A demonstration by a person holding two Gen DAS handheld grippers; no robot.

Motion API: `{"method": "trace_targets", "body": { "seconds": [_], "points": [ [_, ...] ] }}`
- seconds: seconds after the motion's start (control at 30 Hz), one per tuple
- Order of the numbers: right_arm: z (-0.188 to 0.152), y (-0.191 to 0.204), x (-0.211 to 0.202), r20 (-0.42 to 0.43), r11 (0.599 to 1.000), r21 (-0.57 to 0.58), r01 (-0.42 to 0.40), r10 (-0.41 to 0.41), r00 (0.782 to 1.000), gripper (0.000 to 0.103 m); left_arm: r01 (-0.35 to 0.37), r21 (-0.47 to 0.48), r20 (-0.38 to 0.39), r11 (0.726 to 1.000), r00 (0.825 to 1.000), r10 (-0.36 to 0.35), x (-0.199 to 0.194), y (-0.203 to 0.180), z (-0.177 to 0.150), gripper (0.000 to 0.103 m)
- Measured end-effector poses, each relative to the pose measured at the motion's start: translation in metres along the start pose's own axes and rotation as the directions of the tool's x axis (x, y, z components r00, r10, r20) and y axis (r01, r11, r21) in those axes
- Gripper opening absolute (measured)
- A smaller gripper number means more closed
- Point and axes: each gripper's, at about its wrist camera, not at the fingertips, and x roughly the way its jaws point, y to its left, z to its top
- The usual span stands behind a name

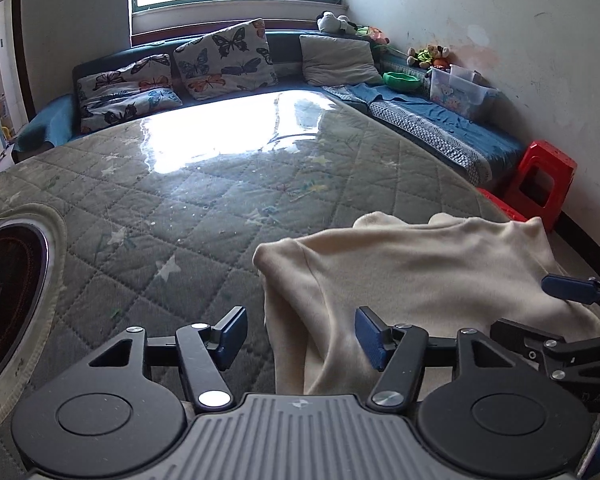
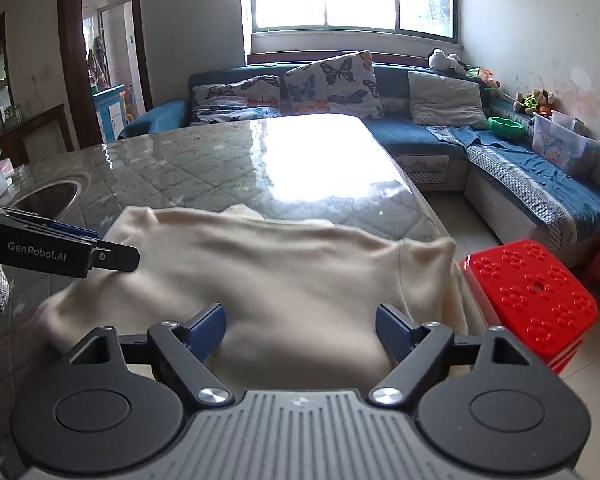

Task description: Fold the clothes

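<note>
The left tool (image 1: pixel 302 338) stands wide open, its fingers straddling the near left edge of a cream sweatshirt (image 1: pixel 412 276) and gripping nothing. The right tool (image 2: pixel 300 334) is just as wide open over the garment's near middle, also empty. The sweatshirt lies on the near right corner of the quilted, glass-covered tabletop (image 1: pixel 188 200), its right side hanging over the edge above a red plastic stool (image 2: pixel 528 292). The fold looks barely begun; the cloth is spread out but rumpled. Next, each tool probably needs to close on the near hem or a side and carry it across, keeping the overhang from sliding off.
</note>
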Motion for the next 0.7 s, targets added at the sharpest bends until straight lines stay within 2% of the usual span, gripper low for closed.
{"method": "trace_targets", "body": {
  "seconds": [0.17,0.37,0.7],
  "points": [
    [-0.009,0.006,-0.013,0.013,1.000,-0.011,0.010,-0.010,1.000,0.093,-0.005,-0.001,0.017,1.000,1.000,0.005,-0.009,0.001,-0.007,0.067],
    [-0.015,0.015,-0.020,0.012,1.000,-0.015,0.021,-0.021,1.000,0.101,-0.003,-0.005,0.019,1.000,1.000,0.003,-0.018,0.005,-0.017,0.076],
    [-0.020,0.025,-0.031,0.012,0.999,0.005,0.039,-0.039,0.999,0.103,-0.011,-0.017,0.029,1.000,1.000,0.011,-0.034,0.011,-0.035,0.087]
  ]
}}
